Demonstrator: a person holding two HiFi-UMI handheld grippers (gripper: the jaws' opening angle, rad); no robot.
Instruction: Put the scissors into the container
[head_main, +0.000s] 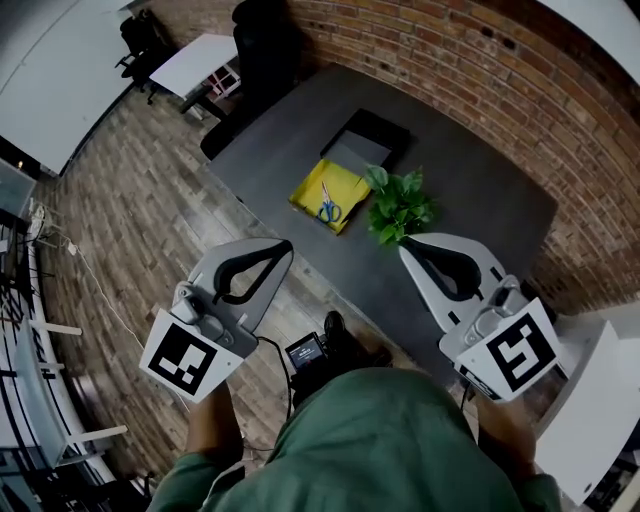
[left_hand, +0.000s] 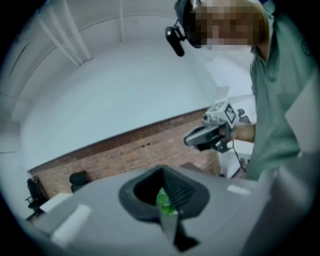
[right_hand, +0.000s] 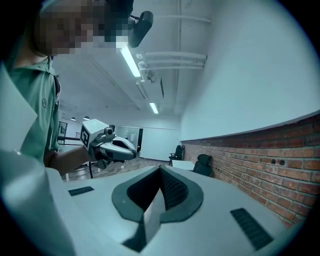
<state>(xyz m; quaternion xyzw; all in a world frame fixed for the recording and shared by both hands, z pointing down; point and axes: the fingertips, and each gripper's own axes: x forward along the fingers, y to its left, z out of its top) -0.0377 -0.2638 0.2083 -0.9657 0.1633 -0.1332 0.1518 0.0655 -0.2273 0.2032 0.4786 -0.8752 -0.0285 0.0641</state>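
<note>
In the head view, scissors (head_main: 328, 205) with blue handles lie on a yellow tray-like container (head_main: 312, 190) in the middle of a dark grey table (head_main: 480, 200). Behind it sits a dark, shallow box (head_main: 368, 140). My left gripper (head_main: 286, 246) and right gripper (head_main: 403, 250) are held up close to my chest, well short of the scissors, both pointing toward the table. Each is shut with nothing between its jaws. The left gripper view shows its closed jaws (left_hand: 162, 171) with the right gripper (left_hand: 207, 135) beyond. In the right gripper view, past the closed jaws (right_hand: 160, 171), is the left gripper (right_hand: 112, 146).
A potted green plant (head_main: 400, 207) stands just right of the yellow container. A black office chair (head_main: 262, 50) is at the table's far end, with a white desk (head_main: 200, 58) beyond. A brick wall (head_main: 480, 60) runs along the right and a white cabinet (head_main: 600, 400) stands at my right.
</note>
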